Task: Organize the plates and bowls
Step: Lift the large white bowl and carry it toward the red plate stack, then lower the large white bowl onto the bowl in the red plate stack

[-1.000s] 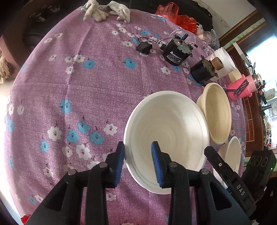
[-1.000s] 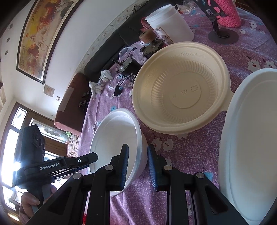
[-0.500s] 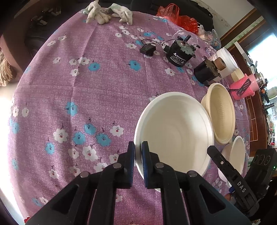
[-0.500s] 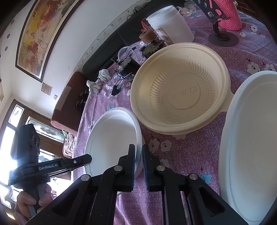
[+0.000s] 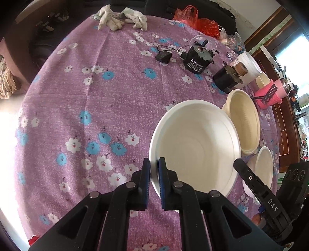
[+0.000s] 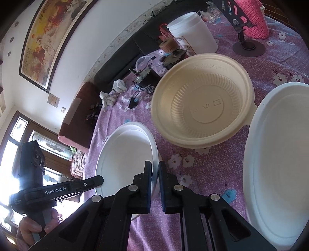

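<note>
A white bowl [image 5: 195, 146] sits on the purple flowered tablecloth [image 5: 96, 96], and both grippers hold it by opposite sides. My left gripper [image 5: 154, 170] is shut on its near left rim. In the right wrist view my right gripper [image 6: 155, 171] is shut on the right rim of the same white bowl [image 6: 125, 154], with the left gripper [image 6: 100, 179] reaching in from the other side. A cream ribbed bowl [image 6: 204, 100] stands just beyond it, also seen as the cream bowl [image 5: 243, 123]. Another white dish [image 6: 278, 160] lies at the right.
Two black motors [image 5: 197, 58] with a wired capacitor, a white jar [image 5: 249, 65], a pink knit holder [image 5: 270, 94] and a black stand [image 6: 247, 46] crowd the far right. Work gloves [image 5: 119, 17] and a red bag [image 5: 200, 21] lie at the far edge.
Both grippers' jaws, open around the white bowl's rim a second ago, have closed onto it. The left view has shifted slightly; the bowls stay in place.
</note>
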{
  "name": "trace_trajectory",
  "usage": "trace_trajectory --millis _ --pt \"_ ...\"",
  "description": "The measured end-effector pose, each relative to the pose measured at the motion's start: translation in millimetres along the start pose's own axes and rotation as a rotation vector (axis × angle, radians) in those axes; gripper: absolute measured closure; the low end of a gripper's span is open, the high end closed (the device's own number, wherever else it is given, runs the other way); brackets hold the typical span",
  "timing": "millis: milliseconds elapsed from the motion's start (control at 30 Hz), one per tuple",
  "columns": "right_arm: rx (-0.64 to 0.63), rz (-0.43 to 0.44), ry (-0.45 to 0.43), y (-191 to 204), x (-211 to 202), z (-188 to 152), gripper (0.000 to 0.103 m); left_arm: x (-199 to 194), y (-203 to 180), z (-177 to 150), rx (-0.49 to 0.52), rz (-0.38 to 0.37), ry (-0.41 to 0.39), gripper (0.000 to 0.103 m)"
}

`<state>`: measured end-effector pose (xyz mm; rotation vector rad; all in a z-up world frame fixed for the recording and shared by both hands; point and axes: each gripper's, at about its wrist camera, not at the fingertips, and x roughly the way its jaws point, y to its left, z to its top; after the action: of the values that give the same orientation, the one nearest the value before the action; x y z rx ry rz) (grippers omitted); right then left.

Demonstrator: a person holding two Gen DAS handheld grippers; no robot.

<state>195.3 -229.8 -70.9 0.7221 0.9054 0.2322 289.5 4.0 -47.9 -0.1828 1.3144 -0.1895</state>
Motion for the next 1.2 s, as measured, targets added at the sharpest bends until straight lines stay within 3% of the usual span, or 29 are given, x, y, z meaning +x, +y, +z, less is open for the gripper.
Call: trace_trajectory --millis 300,567,900,1200 --pt "-0.062 0.072 -0.024 41 -31 -27 0.094 -59 17 -35 0.006 0.029 -0.061 0.095" --pt "-0.138 0.13 -0.001 85 -56 -69 0.094 -108 53 -94 -0.011 0.053 -0.089 0.093" --pt "-0.271 0.163 0.083 142 -67 -145 0.094 -155 115 -177 -0.077 0.082 -0.143 0.093" --pt "-0.363 0.162 0.193 177 -49 -210 0.094 -163 168 -234 -0.153 0.101 -0.133 0.093"
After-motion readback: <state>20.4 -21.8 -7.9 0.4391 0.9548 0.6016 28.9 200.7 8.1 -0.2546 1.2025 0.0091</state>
